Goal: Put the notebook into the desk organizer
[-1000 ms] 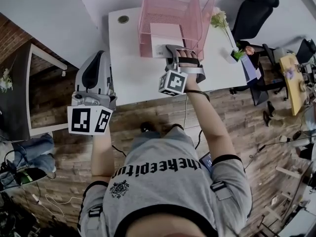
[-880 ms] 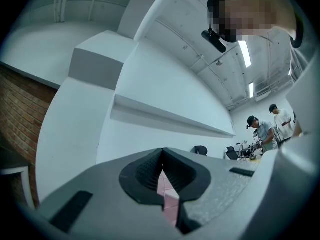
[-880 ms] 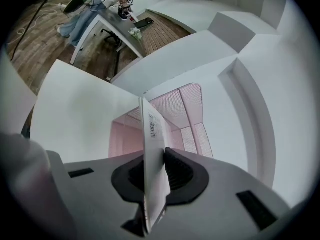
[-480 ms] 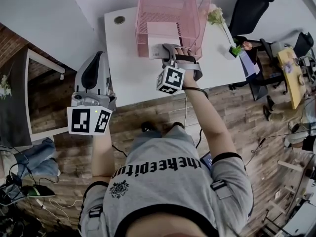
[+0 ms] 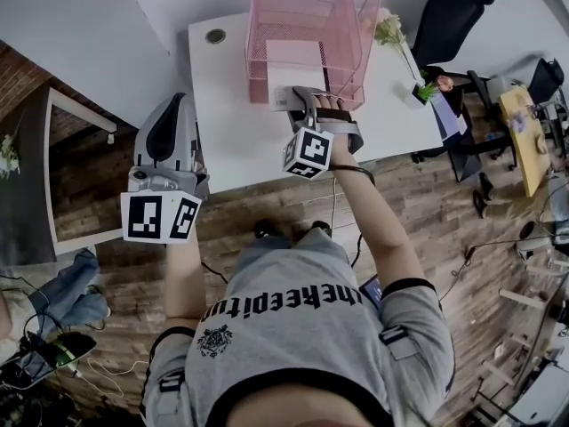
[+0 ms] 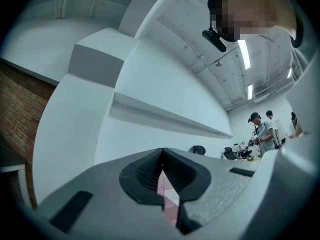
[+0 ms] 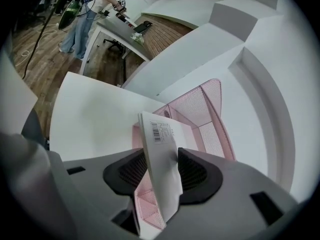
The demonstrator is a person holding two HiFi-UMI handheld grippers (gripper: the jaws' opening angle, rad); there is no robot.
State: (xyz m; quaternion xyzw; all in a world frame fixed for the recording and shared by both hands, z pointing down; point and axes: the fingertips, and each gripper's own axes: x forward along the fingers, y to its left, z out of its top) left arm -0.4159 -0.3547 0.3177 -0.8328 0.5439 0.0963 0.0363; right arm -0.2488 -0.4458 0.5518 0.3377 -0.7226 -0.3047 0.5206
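Count:
- 1 white desk (image 5: 233, 123)
- 1 pink mesh desk organizer (image 5: 302, 20)
- 1 white notebook (image 7: 161, 159)
- 1 round cable grommet (image 5: 216, 36) in the desktop
- 1 black office chair (image 5: 458, 12) clearly visible past the desk
- 1 yellow table (image 5: 524, 140) off to the right
- Flowers (image 5: 391, 32) at the desk corner: can't separate into pots, no count
- 2 bystanders in the left gripper view: capped person (image 6: 259, 131) and second person (image 6: 273, 124)

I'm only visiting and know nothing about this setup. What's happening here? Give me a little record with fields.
Setting: white table with a pink mesh desk organizer
Right hand-held gripper: at the organizer's front, jaws opening, notebook between them
Notebook: white, on edge, tilted, barcode label showing
Left hand-held gripper: held aside near the table's edge, jaws together, nothing in them
Task stage: notebook being let go at the organizer
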